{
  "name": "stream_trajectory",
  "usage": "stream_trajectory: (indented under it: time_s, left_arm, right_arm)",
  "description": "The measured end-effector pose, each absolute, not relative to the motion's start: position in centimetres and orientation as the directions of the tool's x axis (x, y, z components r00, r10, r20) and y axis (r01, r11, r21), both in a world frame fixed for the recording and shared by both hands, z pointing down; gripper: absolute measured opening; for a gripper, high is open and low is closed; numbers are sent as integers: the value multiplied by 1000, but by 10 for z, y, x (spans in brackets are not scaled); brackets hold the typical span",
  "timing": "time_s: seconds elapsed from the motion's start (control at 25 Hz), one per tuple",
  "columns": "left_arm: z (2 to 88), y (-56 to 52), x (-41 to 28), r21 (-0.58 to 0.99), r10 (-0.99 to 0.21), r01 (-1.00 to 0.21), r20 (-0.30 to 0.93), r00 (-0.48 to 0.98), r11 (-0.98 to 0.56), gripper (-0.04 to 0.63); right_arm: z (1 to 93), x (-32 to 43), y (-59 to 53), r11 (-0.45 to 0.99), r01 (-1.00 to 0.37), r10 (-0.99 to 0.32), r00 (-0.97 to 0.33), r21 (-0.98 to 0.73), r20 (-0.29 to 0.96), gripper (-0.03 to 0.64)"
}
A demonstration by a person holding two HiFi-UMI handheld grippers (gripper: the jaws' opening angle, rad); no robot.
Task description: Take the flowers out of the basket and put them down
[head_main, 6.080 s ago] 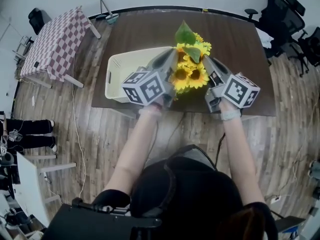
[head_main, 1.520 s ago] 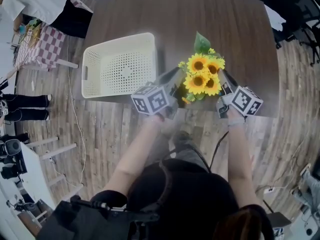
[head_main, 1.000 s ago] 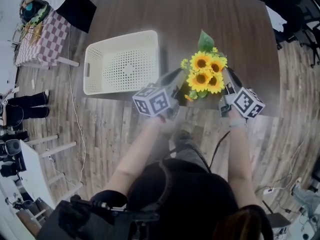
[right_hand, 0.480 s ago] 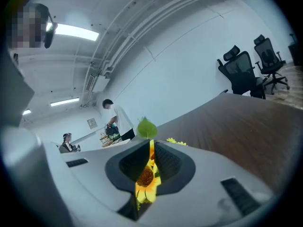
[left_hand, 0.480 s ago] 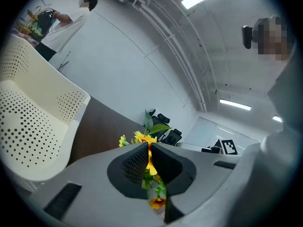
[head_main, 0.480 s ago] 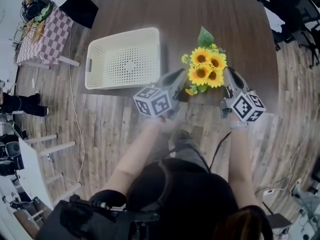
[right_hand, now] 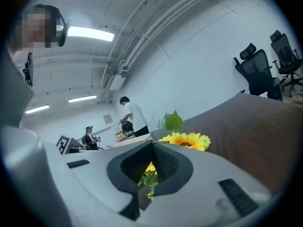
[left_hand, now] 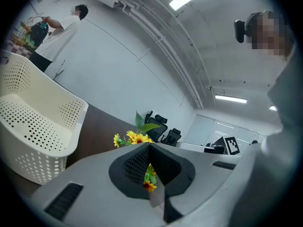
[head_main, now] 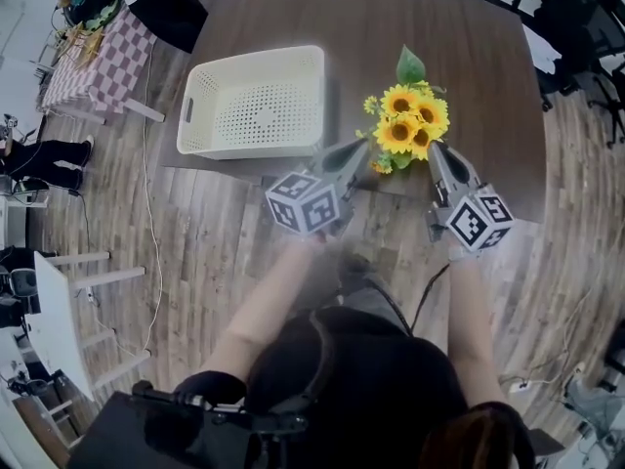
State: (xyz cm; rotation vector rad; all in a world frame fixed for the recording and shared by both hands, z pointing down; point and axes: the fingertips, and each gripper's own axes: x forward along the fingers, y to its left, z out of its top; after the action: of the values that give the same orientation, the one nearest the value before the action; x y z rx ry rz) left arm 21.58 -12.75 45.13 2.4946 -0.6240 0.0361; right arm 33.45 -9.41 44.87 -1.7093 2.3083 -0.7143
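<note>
The flowers (head_main: 405,130) are lying on the table (head_main: 322,18) near its front edge, to the right of the basket (head_main: 256,57), which is sitting empty. So the job is looking done. The left gripper (head_main: 363,147) and right gripper (head_main: 433,149) are hanging beside the flowers. Their jaws have just been closing and are now shut on nothing. Nothing is blocking them, and the office chairs (head_main: 586,18) are standing far off.

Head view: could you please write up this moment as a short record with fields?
flowers: on the table, right of the basket, outside it
basket: empty, upright
left tongs: just closed, nothing between them, tip near the flowers
right tongs: just closed, nothing between them, tip near the flowers
task: flowers out and set down
</note>
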Motion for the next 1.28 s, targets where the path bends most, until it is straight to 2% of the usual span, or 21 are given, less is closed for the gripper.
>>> stream_trajectory:
  time_s: [0.28, 0.56, 0.92, 1.28]
  left_arm:
    - [448, -105, 208, 443, -393, -423, 164, 905, -790, 0]
    - [453, -83, 209, 465, -344, -374, 152, 927, -802, 0]
    - [453, -37, 184, 439, -287, -322, 144, 947, -839, 0]
    - [440, -2, 138, 365, -331, -338, 85, 940, -867, 0]
  right_arm:
    - [454, 292, -80, 304, -848, -904, -400, -434, 147, 2]
    - [472, 263, -49, 268, -829, -902, -395, -491, 175, 2]
    - [466, 225, -1, 205, -865, -929, -319, -458, 186, 2]
    - [441, 181, 37, 180, -913, -961, -243, -366, 134, 2]
